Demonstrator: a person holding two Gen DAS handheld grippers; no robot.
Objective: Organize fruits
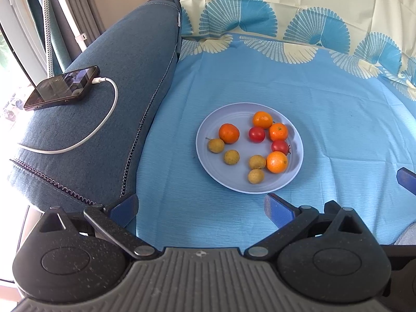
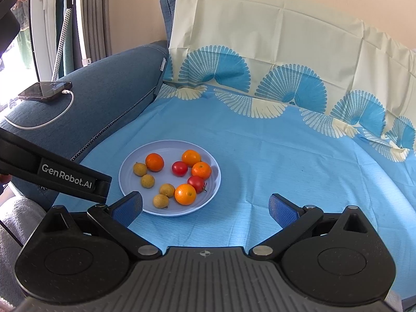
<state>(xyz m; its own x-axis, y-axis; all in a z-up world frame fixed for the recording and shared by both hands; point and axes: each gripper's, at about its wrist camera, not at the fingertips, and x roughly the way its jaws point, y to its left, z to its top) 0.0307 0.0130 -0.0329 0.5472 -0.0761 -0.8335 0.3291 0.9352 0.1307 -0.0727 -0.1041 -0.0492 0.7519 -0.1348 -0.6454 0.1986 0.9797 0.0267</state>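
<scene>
A pale blue plate (image 1: pixel 208 135) (image 2: pixel 130 171) lies on the blue cloth and holds mixed fruit: several oranges (image 1: pixel 277 161) (image 2: pixel 185 194), two red tomatoes (image 1: pixel 257 134) (image 2: pixel 180 168) and several small brown longans (image 1: pixel 231 156) (image 2: pixel 147 181). My left gripper (image 1: pixel 201 209) is open and empty, just short of the plate's near rim. My right gripper (image 2: pixel 205 209) is open and empty, near the plate's front right edge. Its blue fingertip (image 1: pixel 405 178) shows at the right of the left wrist view. The left gripper's black body (image 2: pixel 65 175) shows at the left of the right wrist view.
A blue sofa armrest (image 1: pixel 104 104) (image 2: pixel 109 98) rises left of the plate, with a phone (image 1: pixel 62 87) (image 2: pixel 45 91) and a white charging cable (image 1: pixel 104 119) on it. The patterned cloth (image 1: pixel 338 119) (image 2: pixel 286 143) runs up the backrest.
</scene>
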